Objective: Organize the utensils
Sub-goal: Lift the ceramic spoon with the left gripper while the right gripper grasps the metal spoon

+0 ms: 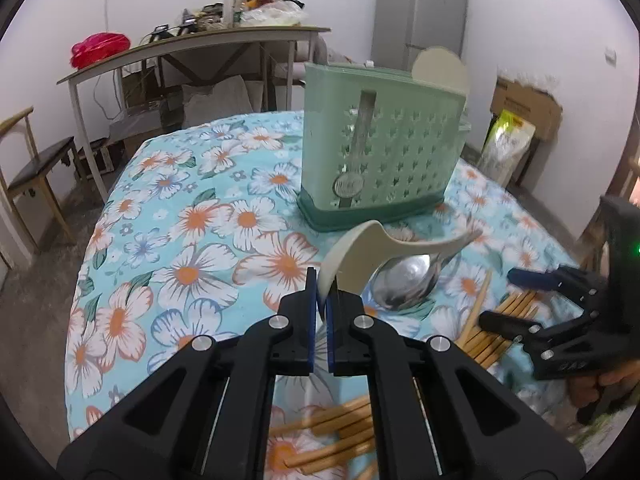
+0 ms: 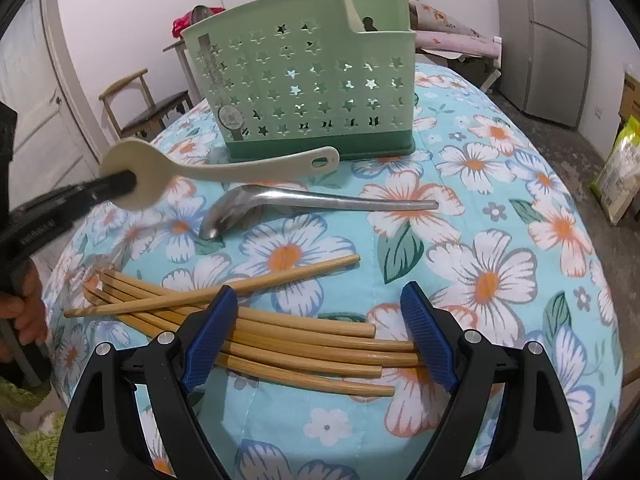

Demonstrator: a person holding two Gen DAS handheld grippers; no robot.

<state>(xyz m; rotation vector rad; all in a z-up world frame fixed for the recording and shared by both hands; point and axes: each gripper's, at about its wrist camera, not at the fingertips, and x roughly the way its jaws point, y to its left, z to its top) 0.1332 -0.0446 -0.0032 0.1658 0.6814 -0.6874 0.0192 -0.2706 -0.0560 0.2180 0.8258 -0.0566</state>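
Note:
My left gripper (image 1: 320,284) is shut on the rim of a cream plastic spoon's (image 1: 384,246) bowl. From the right wrist view the same left gripper (image 2: 126,180) comes in from the left, and the cream spoon (image 2: 240,166) points its handle toward the base of the green perforated utensil holder (image 2: 312,80). A metal spoon (image 2: 320,200) lies on the flowered cloth just in front. My right gripper (image 2: 320,292) stands open, hovering over a bundle of several bamboo chopsticks (image 2: 304,346). Another cream utensil (image 1: 440,70) stands in the holder (image 1: 380,152).
The round table's flowered cloth (image 2: 500,272) falls away at the edges on all sides. Behind stand a cluttered wooden table (image 1: 192,44), a chair (image 1: 36,168), a grey fridge (image 1: 420,12) and cardboard boxes (image 1: 524,104). A person's hand (image 2: 24,312) holds the left gripper's handle.

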